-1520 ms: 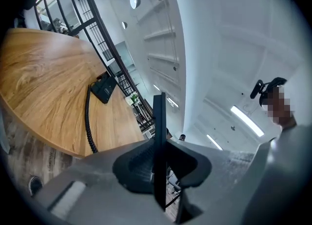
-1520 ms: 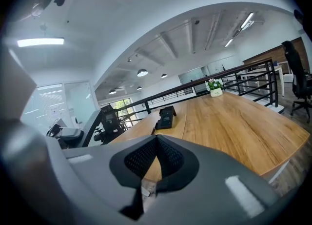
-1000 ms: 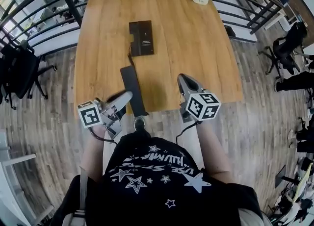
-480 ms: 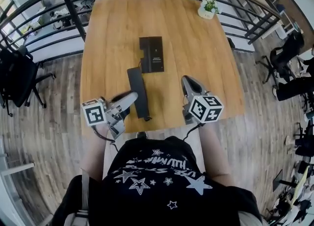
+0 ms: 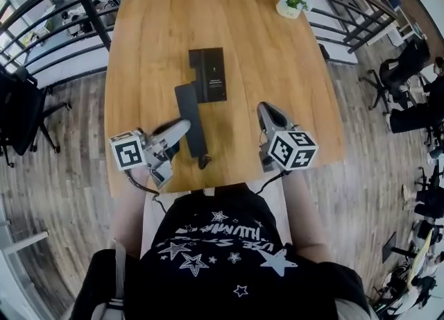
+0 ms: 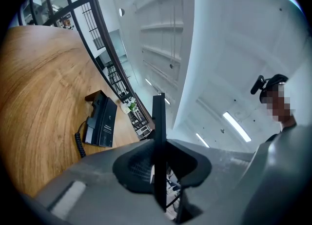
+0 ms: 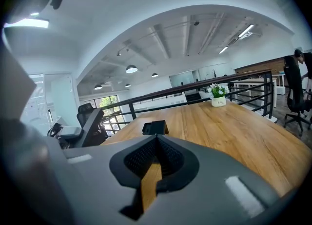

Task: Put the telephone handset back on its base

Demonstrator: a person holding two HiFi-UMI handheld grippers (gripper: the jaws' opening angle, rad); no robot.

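Handset (image 5: 189, 107) beside its base (image 5: 208, 74)
My left gripper (image 5: 182, 126) jaws clamp the handset; right gripper (image 5: 266, 109) jaws together, empty.

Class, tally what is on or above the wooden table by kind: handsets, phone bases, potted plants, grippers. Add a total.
Telephone handset: 1
Telephone base: 1
Potted plant: 1
Grippers: 2, the left gripper and the right gripper
Total: 5

The table (image 5: 152, 34) is smooth grained wood; handset (image 5: 191, 121) and base (image 5: 208, 74) look matt black, probably plastic.
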